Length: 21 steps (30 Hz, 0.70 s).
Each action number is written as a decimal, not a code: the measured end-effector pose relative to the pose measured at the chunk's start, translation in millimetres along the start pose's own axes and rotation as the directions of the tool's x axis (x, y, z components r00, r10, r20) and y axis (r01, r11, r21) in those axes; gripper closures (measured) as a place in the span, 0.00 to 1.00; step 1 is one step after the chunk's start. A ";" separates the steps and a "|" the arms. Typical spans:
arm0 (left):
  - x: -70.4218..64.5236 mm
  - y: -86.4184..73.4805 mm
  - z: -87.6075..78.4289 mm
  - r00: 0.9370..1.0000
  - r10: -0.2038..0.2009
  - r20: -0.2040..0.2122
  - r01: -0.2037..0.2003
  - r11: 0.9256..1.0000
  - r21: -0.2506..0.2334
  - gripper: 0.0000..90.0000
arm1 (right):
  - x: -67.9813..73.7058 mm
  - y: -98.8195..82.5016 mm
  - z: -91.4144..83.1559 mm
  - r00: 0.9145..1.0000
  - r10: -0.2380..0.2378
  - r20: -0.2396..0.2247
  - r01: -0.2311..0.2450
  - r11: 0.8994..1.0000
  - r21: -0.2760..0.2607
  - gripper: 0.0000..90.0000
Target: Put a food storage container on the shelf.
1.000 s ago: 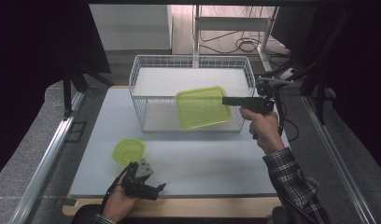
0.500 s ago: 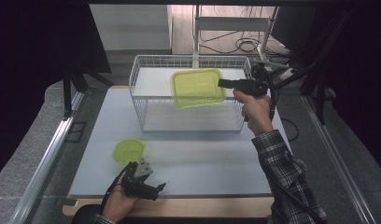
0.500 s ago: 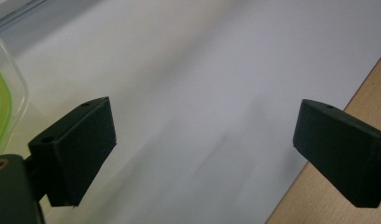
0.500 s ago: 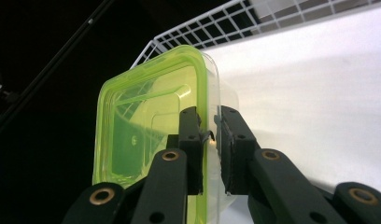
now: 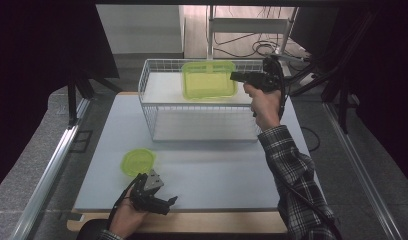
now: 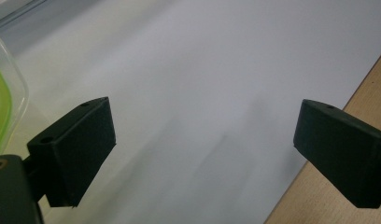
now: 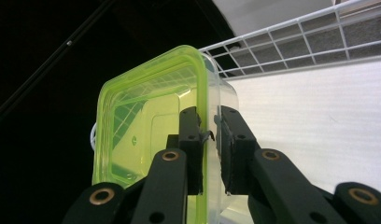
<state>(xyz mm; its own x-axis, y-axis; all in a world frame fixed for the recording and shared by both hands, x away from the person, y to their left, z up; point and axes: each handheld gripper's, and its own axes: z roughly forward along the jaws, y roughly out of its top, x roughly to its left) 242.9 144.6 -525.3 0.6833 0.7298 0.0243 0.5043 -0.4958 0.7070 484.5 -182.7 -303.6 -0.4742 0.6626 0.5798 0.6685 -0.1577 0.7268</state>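
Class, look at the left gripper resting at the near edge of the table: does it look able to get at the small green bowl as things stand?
Probably yes. The left gripper is open and holds nothing, and the bowl sits just beyond it on the table with nothing between them. The bowl's edge already shows beside its jaws in the left gripper view.

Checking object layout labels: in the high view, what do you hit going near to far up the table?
left gripper → small round green lid → wire basket → green square container, held over the basket by the right gripper.
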 end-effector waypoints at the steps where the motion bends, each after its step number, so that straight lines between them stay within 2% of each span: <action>1: 0.2 0.0 -0.1 1.000 0.000 0.002 0.000 1.000 0.000 0.06 | 0.0 0.4 1.5 1.000 0.001 0.003 -0.001 1.000 -0.003 0.89; 6: 0.3 -0.2 -0.1 1.000 0.002 0.002 -0.002 1.000 0.003 0.06 | -2.5 0.9 10.5 0.999 -0.007 0.037 0.007 1.000 -0.003 0.89; 13: -0.3 -0.3 0.9 1.000 0.006 -0.001 -0.006 1.000 0.009 0.06 | -3.8 -1.1 16.5 0.998 -0.020 0.062 0.020 1.000 0.005 0.88; 17: -0.1 -0.5 1.6 1.000 0.010 -0.002 -0.010 1.000 0.016 0.06 | -6.2 -2.3 19.3 0.993 -0.044 0.106 0.042 0.999 0.019 0.84; 21: 0.0 -0.7 1.9 1.000 0.011 -0.003 -0.011 1.000 0.019 0.06 | -7.3 -1.7 21.7 0.989 -0.066 0.129 0.064 0.998 0.021 0.82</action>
<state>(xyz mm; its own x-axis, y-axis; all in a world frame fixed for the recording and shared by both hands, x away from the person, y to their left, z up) 243.6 144.0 -527.2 0.6874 0.7255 0.0344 0.5067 -0.5130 0.6929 499.2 -171.4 -317.1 -0.4395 0.7606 0.4779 0.6483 -0.0997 0.7548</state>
